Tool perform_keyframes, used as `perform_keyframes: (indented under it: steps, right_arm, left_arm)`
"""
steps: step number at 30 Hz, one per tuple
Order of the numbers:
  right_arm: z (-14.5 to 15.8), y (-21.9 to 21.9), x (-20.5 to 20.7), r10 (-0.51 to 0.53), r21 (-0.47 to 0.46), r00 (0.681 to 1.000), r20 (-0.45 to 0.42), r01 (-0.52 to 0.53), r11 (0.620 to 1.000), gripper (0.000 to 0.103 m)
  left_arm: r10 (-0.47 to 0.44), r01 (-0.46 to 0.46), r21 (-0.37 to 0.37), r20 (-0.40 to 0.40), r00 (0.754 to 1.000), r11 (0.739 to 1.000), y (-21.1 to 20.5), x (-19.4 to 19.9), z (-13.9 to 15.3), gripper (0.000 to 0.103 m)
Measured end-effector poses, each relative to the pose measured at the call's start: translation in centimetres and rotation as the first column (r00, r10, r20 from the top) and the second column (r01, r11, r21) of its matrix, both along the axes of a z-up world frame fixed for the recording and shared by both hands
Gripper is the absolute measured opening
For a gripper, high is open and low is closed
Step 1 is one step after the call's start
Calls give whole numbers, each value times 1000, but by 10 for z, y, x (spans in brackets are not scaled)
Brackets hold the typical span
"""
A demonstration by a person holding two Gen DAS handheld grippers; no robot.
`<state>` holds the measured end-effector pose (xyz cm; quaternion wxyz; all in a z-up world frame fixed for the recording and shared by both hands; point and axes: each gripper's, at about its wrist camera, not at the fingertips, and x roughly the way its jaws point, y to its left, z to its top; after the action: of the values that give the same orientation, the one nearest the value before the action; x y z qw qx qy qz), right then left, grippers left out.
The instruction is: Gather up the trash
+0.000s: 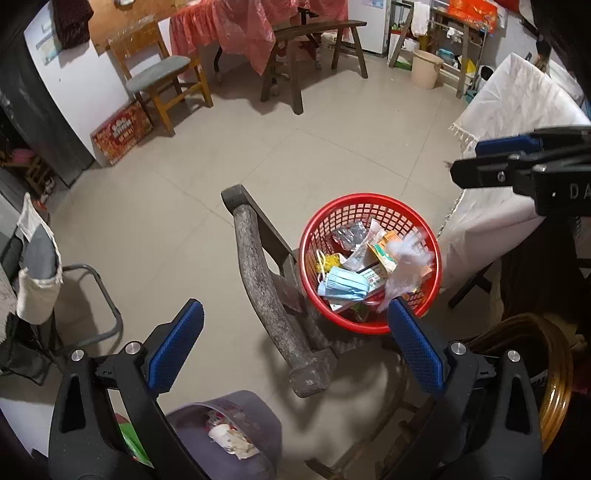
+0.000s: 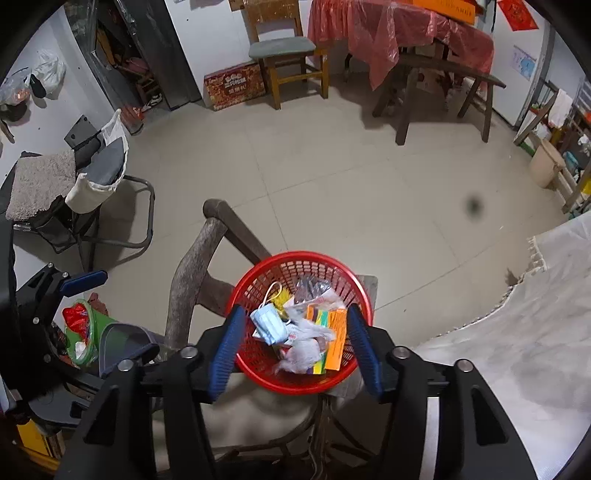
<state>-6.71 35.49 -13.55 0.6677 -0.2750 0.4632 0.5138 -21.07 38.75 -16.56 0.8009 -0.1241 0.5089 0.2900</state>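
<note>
A red mesh basket (image 1: 369,206) (image 2: 303,258) stands on an old wooden chair (image 1: 258,280). It holds a blue face mask (image 1: 343,284) (image 2: 267,323), orange and green cartons (image 2: 332,339), a foil wrapper and a crumpled white wad (image 1: 406,262) (image 2: 303,350) that looks blurred. My right gripper (image 2: 296,309) hovers open just above the basket, with the trash below its gap and nothing pressed between the pads; it also shows from the side (image 1: 466,159). My left gripper (image 1: 295,306) is wide open and empty, left of the basket over the chair.
A grey bin (image 1: 221,435) with trash in it and a green-lined bin (image 2: 79,332) sit low on the left. A white-draped table (image 1: 517,110) borders the right. A folding chair (image 2: 110,192), a wooden bench (image 1: 317,29) and a beige bucket (image 1: 426,68) ring the tiled floor.
</note>
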Motion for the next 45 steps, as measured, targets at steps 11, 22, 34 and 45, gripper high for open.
perform_keyframes:
  steps: [11,22,34,45]
  right_arm:
    - [20,-41,-22,-2,-20,991,135,5,1000,97]
    - [45,-86,-57,17,-30,977,213,-11,999,97]
    - [54,-106,-43,-67,16,986,152,65,998,97]
    - [54,-109,-44,-64,23,986,151,61,998,97]
  left_arm:
    - [-28,27,60,17,999,998,-18,3,21,96]
    - [-16,12,53,71,997,999,-44,-19,55,96]
    - [-26,21,60,81,996,998,-54,-12,51,96]
    - [-35,32,49,74,997,998,-54,-8,46,96]
